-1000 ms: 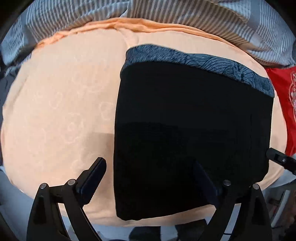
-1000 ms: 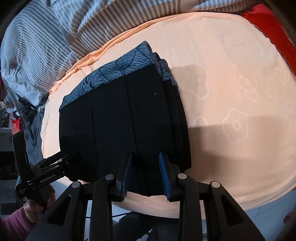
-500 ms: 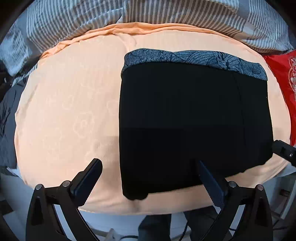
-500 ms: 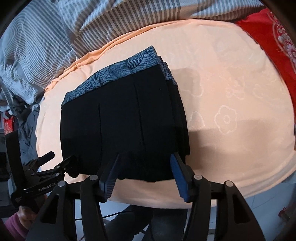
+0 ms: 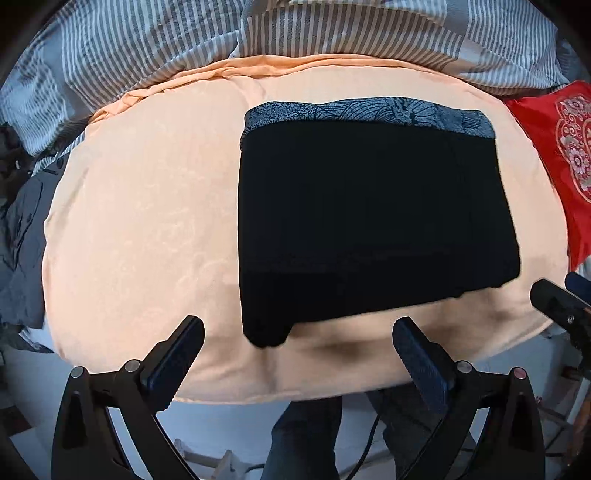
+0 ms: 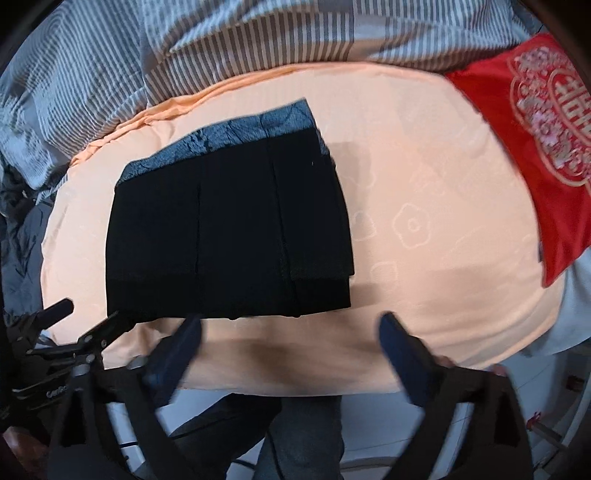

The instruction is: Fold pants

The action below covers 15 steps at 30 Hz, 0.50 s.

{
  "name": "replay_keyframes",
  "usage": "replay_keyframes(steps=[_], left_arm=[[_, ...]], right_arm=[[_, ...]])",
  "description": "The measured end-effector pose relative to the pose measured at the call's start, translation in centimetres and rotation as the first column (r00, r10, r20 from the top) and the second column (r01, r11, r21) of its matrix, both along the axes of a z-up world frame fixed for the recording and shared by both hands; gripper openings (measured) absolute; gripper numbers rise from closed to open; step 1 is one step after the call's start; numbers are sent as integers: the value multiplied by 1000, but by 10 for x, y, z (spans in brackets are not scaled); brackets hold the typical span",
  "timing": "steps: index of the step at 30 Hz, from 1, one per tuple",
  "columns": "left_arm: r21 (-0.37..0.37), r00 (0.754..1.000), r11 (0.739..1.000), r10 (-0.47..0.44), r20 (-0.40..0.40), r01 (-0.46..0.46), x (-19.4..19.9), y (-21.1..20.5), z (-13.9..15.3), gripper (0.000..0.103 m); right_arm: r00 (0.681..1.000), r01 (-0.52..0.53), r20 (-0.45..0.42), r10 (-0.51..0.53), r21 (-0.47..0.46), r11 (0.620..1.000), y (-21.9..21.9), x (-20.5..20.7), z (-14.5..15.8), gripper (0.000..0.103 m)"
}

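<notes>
The black pants [image 5: 373, 221] lie folded into a flat rectangle on the peach bed sheet [image 5: 147, 229], with a blue patterned waistband [image 5: 369, 110] along the far edge. They also show in the right wrist view [image 6: 229, 229]. My left gripper [image 5: 297, 347] is open and empty, held just off the pants' near edge above the bed's front edge. My right gripper [image 6: 290, 339] is open and empty, also back from the near edge. The left gripper shows at lower left in the right wrist view [image 6: 74, 332].
A striped grey duvet [image 5: 295, 33] is bunched along the back of the bed. A red embroidered cushion [image 6: 546, 140] lies at the right. Dark clothing [image 5: 18, 229] hangs at the left edge. The person's legs [image 5: 306, 439] and the floor show below the bed's front edge.
Both grippers have pulled back from the pants toward the bed's front edge. The right gripper opened from a narrow gap to wide. The pants stay folded in place.
</notes>
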<state>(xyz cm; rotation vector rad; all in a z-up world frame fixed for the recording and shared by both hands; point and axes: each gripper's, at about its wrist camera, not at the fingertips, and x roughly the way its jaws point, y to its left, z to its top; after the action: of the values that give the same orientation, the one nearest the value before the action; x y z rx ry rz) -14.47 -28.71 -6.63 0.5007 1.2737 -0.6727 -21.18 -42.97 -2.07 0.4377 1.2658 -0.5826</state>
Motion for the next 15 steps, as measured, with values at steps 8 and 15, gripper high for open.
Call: replay_keyframes(steps=[8, 15], left_arm=[[29, 999, 1000, 4, 43, -5, -1, 10, 22, 103], [38, 999, 999, 19, 34, -21, -5, 19, 33, 103]], right_arm=[[1000, 12, 2, -12, -23, 1000, 13, 4, 22, 103], [1000, 2, -26, -3, -27, 1000, 30, 6, 36, 103]])
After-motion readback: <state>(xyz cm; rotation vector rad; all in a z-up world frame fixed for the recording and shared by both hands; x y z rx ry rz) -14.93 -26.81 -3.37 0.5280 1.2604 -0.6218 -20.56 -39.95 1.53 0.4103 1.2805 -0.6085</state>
